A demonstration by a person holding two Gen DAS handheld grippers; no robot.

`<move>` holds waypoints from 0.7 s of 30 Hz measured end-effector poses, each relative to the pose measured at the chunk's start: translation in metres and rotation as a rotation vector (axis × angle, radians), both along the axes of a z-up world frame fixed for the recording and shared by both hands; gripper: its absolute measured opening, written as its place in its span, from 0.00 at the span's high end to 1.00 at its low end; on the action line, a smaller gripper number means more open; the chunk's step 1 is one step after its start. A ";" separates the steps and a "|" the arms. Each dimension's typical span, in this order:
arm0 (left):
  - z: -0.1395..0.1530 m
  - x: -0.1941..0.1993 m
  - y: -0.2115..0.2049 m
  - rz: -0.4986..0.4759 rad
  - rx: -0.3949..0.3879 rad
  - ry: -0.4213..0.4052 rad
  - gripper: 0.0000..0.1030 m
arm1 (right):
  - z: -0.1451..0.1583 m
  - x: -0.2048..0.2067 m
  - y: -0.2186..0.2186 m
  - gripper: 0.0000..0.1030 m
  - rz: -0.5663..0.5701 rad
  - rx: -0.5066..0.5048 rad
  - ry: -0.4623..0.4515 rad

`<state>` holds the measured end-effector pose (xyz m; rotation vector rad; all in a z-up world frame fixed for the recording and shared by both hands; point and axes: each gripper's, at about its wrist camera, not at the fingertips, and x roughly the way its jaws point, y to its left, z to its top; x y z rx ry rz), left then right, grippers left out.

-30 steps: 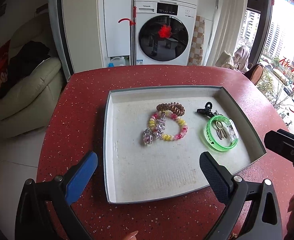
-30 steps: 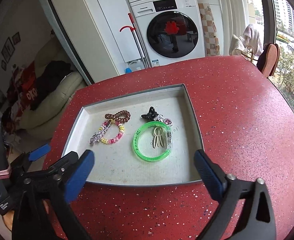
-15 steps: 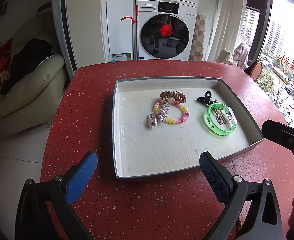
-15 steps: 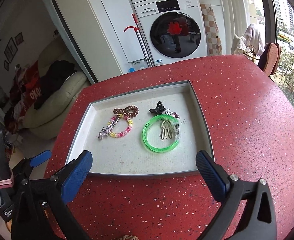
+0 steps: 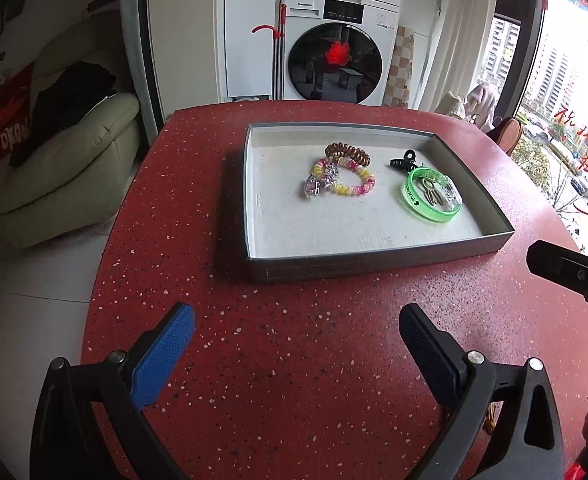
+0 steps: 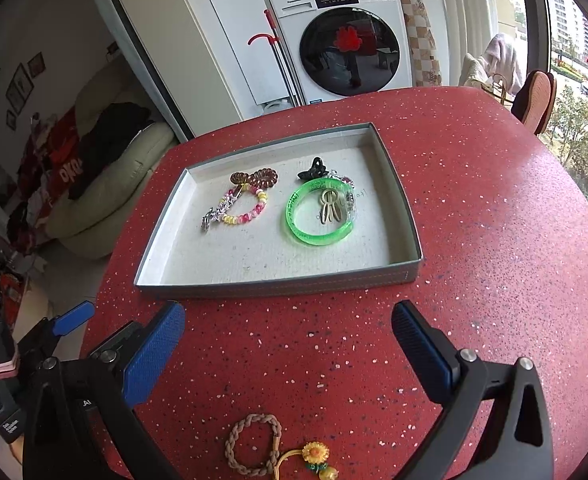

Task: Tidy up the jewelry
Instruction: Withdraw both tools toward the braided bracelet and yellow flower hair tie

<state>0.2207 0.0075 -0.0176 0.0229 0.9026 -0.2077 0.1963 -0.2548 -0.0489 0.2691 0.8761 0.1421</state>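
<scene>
Both grippers hover over a red speckled table with nothing between their fingers. The left gripper has its blue-padded fingers spread wide apart, and the right gripper is spread just as wide. The left gripper also shows at the left edge of the right wrist view.

Ahead of both grippers sits a shallow grey tray with a pale lining, its near wall a little beyond the fingertips. Inside it, toward the far left, a pink and yellow coil bracelet lies flat, with a silver sparkly clip resting across its left side. A brown coil hair tie touches the bracelet's far edge. To the right of these lies a bright green bangle, with some beige hairpins inside its ring and a small clear piece against its right side. A black claw clip lies just beyond the bangle.

Outside the tray, close under the right gripper and between its fingers, a brown braided hair tie lies on the table. Just to its right is a small sunflower charm on a yellow cord, touching or nearly touching the braid
</scene>
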 end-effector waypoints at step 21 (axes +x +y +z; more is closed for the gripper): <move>-0.030 -0.058 -0.054 -0.202 0.026 0.101 0.00 | -0.054 -0.123 -0.034 0.00 -0.140 -0.071 0.116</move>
